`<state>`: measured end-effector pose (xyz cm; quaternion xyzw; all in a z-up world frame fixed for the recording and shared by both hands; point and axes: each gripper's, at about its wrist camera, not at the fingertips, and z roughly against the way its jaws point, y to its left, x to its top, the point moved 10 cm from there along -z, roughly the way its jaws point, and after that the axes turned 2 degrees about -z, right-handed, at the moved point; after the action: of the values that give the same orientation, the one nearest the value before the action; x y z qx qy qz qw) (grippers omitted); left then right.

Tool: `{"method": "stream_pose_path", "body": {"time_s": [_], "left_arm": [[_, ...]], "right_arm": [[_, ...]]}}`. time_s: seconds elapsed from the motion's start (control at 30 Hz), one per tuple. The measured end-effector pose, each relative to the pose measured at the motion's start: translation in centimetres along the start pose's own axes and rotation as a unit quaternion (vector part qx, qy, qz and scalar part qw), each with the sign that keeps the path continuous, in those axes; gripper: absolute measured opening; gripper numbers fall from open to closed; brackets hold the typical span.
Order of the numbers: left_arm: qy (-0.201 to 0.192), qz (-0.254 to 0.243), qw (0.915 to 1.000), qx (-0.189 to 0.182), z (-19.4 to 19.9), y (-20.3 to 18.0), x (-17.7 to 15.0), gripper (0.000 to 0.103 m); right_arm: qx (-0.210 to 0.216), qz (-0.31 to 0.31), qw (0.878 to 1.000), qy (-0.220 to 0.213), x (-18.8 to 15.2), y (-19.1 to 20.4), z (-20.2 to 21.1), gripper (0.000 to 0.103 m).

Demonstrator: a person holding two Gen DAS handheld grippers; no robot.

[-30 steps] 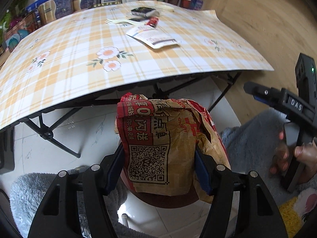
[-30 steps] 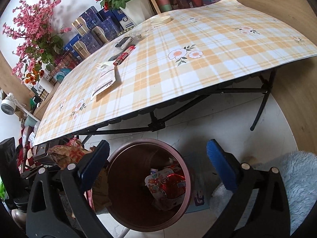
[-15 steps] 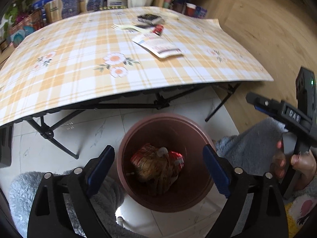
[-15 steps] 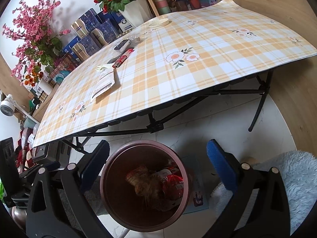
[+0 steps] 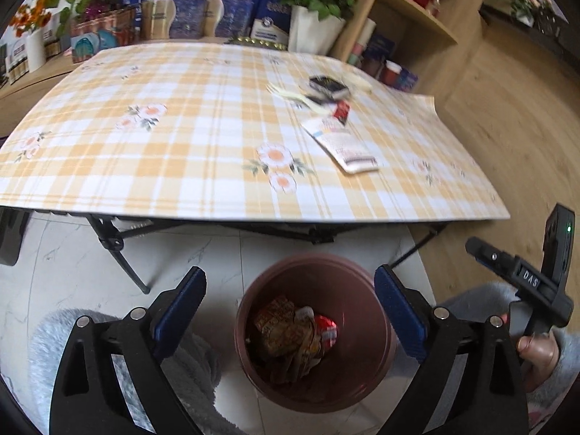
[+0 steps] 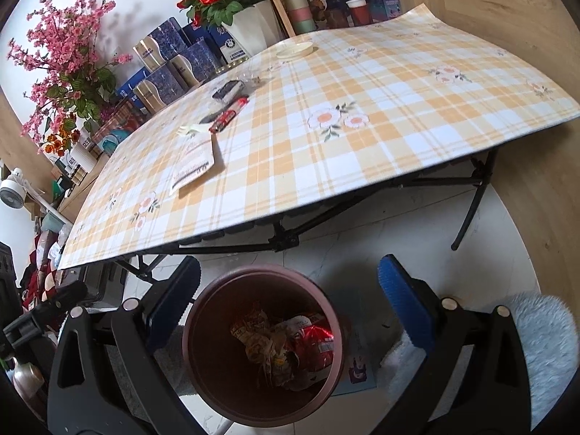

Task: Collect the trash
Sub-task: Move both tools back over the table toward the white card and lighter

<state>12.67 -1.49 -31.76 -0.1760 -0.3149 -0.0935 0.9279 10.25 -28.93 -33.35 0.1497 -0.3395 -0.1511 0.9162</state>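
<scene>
A dark red trash bin (image 5: 366, 290) stands on the floor in front of the table; it also shows in the right wrist view (image 6: 326, 373). Crumpled paper bag and red wrappers (image 5: 290, 337) lie inside it, also seen in the right wrist view (image 6: 282, 344). My left gripper (image 5: 290, 293) is open and empty above the bin. My right gripper (image 6: 290, 282) is open and empty above the bin too. On the table lie a white packet (image 5: 344, 145), a red wrapper (image 5: 341, 111), a black packet (image 5: 328, 85) and a plastic fork (image 5: 290, 94).
The folding table has a yellow checked cloth (image 5: 181, 145) and black legs (image 5: 119, 253). Boxes and flower pots (image 5: 311, 11) stand behind it. A wooden shelf (image 5: 417, 25) is at the right. Grey fluffy sleeves (image 6: 543, 333) flank the bin.
My left gripper opened and dropped the paper bag into the bin, then rose and tilted up toward the table. The right gripper stayed open and barely moved.
</scene>
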Motion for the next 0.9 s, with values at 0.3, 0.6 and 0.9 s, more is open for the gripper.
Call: {"method": "stream_pose_path", "body": {"time_s": [0.3,0.6,0.9], "left_arm": [[-0.022,0.007,0.9997,0.002,0.6,-0.3,5.3,0.092],[-0.003,0.028,0.9996,-0.009,-3.1,-3.0,10.2,0.092],[0.054,0.073,0.9954,0.03,-11.5,-5.2,12.0,0.092]], "right_arm": [[-0.027,0.061,0.997,-0.029,4.6,0.6,1.4,0.097],[-0.054,0.105,0.992,-0.052,8.9,1.0,1.0,0.097],[-0.066,0.101,0.991,-0.057,10.8,-0.7,-0.8,0.097]]}}
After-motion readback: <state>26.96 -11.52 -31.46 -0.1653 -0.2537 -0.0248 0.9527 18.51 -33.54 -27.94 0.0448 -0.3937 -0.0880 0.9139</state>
